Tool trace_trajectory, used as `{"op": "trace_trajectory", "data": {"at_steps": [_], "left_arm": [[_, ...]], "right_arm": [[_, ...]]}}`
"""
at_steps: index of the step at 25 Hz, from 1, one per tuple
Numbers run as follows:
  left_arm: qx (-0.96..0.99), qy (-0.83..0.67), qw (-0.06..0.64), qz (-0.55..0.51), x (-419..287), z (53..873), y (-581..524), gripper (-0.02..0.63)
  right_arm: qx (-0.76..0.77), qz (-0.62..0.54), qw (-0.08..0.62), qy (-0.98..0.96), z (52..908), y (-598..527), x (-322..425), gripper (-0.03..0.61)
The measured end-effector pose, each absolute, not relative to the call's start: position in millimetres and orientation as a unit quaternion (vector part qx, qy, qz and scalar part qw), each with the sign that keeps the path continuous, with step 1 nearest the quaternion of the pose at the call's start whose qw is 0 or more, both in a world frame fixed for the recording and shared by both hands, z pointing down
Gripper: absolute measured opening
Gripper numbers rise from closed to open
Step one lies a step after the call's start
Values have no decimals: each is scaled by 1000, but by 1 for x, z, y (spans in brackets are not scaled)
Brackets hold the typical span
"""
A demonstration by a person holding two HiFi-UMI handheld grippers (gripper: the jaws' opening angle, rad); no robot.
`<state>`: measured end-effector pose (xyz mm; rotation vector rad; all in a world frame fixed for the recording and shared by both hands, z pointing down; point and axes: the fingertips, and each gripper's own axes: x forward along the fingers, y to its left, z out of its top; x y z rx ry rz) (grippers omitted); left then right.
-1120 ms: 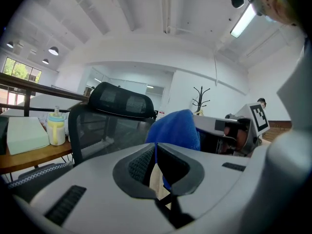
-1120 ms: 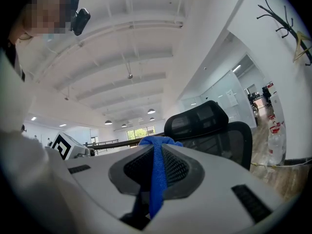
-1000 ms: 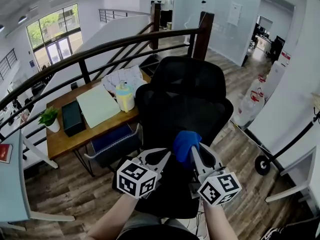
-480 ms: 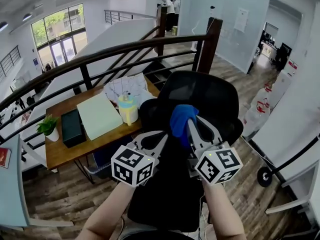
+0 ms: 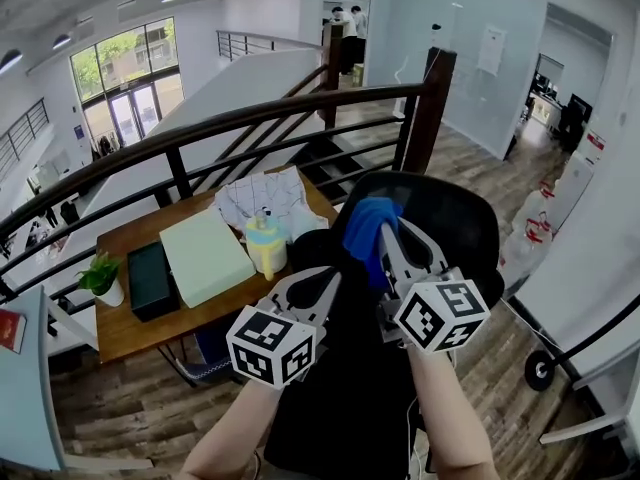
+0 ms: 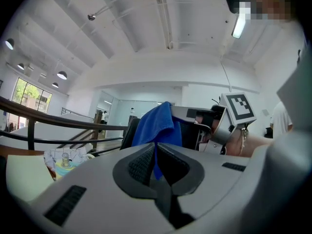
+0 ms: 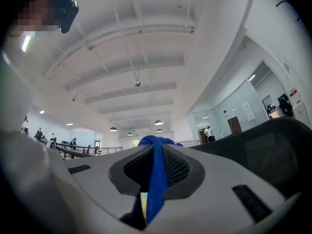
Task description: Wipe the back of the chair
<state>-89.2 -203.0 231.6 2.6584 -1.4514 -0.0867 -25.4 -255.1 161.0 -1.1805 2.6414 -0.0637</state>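
The right gripper (image 5: 388, 240) has its tongs clamped on a blue cloth (image 5: 367, 226), held up at the top left edge of the black chair back (image 5: 455, 223). From the head view the cloth seems to lie against that edge, though contact is hard to confirm. In the right gripper view the cloth (image 7: 157, 172) runs as a pinched fold between the tongs of the right gripper (image 7: 155, 156), with the mesh chair back (image 7: 273, 152) rising at the right.

The left gripper (image 5: 332, 278) sits lower and just to the left, in front of the chair. Its tongs are drawn together to a thin slit with nothing gripped. In the left gripper view a strip of the cloth (image 6: 157, 123) shows beyond the tips of the left gripper (image 6: 156, 156).

Behind the chair stands a wooden bench (image 5: 130, 320) carrying a pale green pad (image 5: 205, 256), a black box (image 5: 152, 265), a small potted plant (image 5: 100, 273), a yellow spray bottle (image 5: 265, 245) and papers (image 5: 265, 196). A dark railing (image 5: 250, 118) runs behind it.
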Motion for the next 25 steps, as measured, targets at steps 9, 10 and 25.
{"op": "trace_trajectory", "data": {"at_steps": [9,10,25], "left_arm": [[881,-468,71,-16,-97,246,-226,26],[881,-468,72,-15,-98,248,-228,26],[883,-460,88,-21,-63,262,-231,26]], "right_arm": [[-434,-47,90,895,204,-302,-40,54],[-437,-49,91,893,205,-305,-38,54],[-496,-33,59,865,221,-317,17,54]]}}
